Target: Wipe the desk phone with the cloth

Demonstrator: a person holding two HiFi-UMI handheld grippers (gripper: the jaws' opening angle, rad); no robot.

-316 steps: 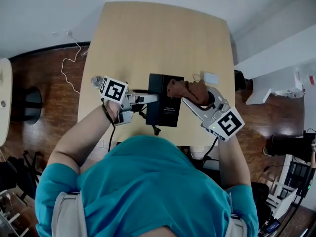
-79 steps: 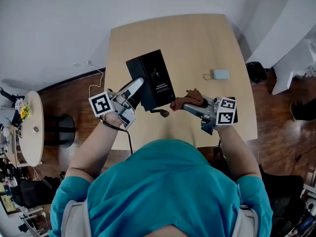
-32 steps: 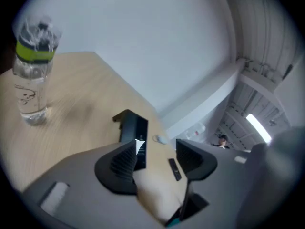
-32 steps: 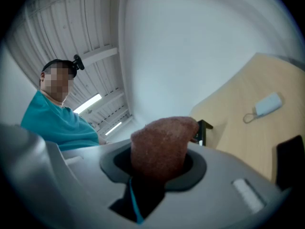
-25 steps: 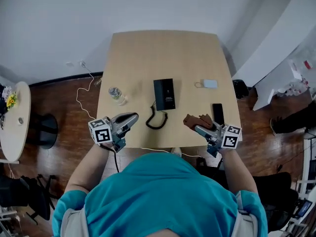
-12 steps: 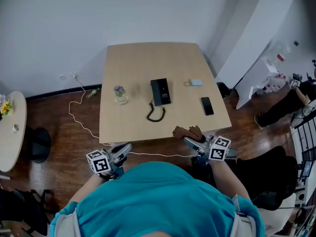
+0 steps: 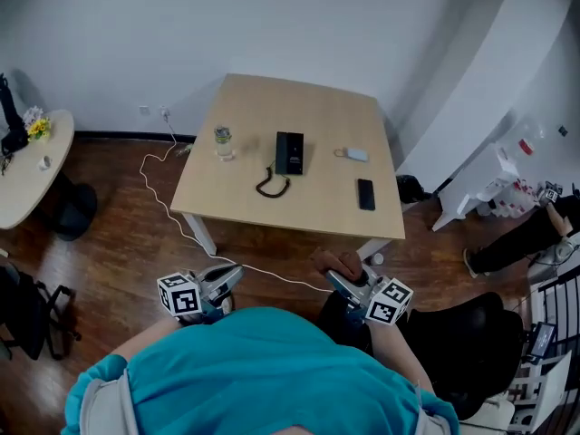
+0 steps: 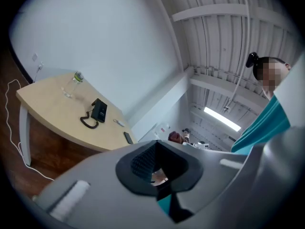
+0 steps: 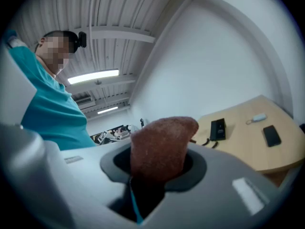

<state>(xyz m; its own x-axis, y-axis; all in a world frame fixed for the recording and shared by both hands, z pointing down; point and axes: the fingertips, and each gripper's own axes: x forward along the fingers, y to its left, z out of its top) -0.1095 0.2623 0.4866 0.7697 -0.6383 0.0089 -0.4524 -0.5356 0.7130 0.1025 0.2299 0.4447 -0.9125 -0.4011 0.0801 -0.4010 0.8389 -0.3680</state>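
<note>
Closest in, both tongs sit right by the person's body, well apart from the table. The left gripper (image 7: 233,274) has its jaws pressed together with nothing between them; the left gripper view shows only dark pads meeting. The right gripper (image 7: 334,277) is clamped on the brown cloth (image 9: 162,142), which sticks up out of the jaws like a floppy tongue.

So no wiping is going on at this moment. My guess is it's either a pause or the wipe is already over, and I can't say which from here. If there's more to do, the next move is walking up to the table (image 7: 304,107) and bringing the cloth down flat on the phone. The empty left tongs would be free to steady it so it doesn't slide.

Further out, the black desk phone (image 7: 289,152) lies near the middle of the tabletop, its coiled cord (image 7: 269,185) curling off its near end. A small clear bottle (image 7: 222,140) stands to its left. A dark mobile (image 7: 365,193) and a little pale gadget (image 7: 356,155) lie to its right, none of them touching it. A white cable (image 7: 163,207) trails across the wood floor beside the table.

As for writing, nothing readable. The cubes on the tongs carry black-and-white square markers, not text, and any print on the phone is too small to make out.
</note>
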